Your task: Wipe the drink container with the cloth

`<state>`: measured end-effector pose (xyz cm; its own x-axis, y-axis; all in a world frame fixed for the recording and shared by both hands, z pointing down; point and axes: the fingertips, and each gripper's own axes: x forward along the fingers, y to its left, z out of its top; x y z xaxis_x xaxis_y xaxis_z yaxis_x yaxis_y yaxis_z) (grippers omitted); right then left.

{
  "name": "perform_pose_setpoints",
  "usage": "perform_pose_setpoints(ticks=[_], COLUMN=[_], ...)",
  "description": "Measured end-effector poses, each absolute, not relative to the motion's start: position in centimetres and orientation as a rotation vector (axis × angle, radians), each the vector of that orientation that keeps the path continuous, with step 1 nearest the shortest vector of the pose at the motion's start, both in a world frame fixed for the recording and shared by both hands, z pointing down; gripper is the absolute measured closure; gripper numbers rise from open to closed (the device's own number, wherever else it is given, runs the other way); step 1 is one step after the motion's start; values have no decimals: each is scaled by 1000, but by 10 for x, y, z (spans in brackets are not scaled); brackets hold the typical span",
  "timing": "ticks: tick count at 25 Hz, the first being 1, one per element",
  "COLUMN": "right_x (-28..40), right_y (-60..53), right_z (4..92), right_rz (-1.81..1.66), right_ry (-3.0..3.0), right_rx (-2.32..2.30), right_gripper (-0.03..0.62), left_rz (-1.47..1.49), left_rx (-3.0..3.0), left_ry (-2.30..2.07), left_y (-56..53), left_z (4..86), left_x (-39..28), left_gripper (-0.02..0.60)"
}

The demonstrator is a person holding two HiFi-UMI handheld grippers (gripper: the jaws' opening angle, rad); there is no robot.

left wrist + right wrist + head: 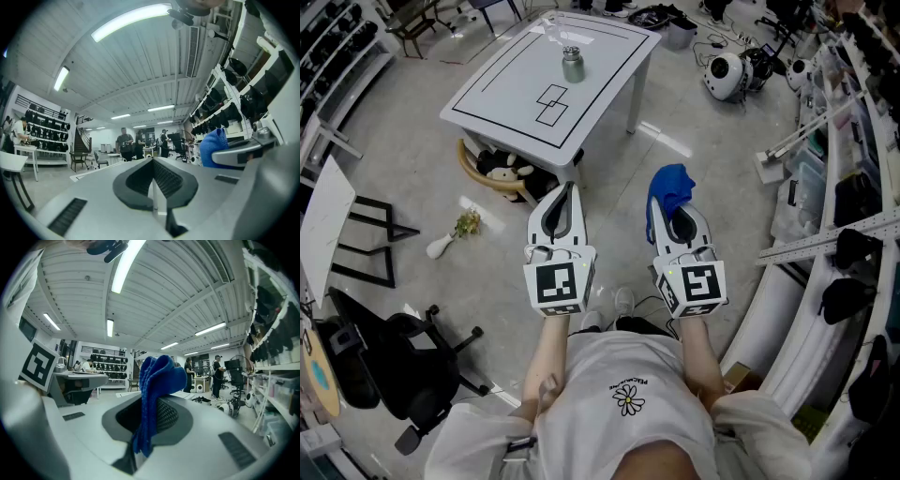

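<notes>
A small metal drink container (572,65) stands upright on the white table (502,94), far ahead of both grippers. My left gripper (563,198) is held level in front of me, shut with nothing between its jaws (153,187). My right gripper (673,208) is beside it, shut on a blue cloth (668,194) that bunches up out of the jaws. In the right gripper view the blue cloth (154,394) hangs pinched between the pads. The blue cloth (213,147) also shows at the right of the left gripper view.
A basket (492,173) with soft toys sits under the table. A black office chair (389,361) stands at the lower left, a small vase (450,239) lies on the floor. A white curved bench (825,281) runs along the right. Robot parts (731,73) lie beyond the table.
</notes>
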<state>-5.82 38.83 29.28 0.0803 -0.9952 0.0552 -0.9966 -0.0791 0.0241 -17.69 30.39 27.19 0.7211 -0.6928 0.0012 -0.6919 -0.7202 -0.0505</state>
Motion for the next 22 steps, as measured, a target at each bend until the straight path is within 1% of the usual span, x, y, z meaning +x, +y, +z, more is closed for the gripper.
perform_pose_setpoints(ticks=[10, 18, 22], right_x=[-20, 3, 15], right_y=[368, 346, 320], right_z=[306, 321, 325], right_rz=[96, 132, 129], right_ry=[-2120, -2203, -2212], right_rx=[2264, 2253, 2230], right_gripper=[553, 553, 553], left_rz=[-115, -97, -97], left_rx=[-2881, -2892, -2889], left_ry=[1213, 1341, 1357], left_y=[284, 255, 227], left_z=[294, 307, 311], left_x=[-148, -144, -130], left_gripper=[584, 584, 584])
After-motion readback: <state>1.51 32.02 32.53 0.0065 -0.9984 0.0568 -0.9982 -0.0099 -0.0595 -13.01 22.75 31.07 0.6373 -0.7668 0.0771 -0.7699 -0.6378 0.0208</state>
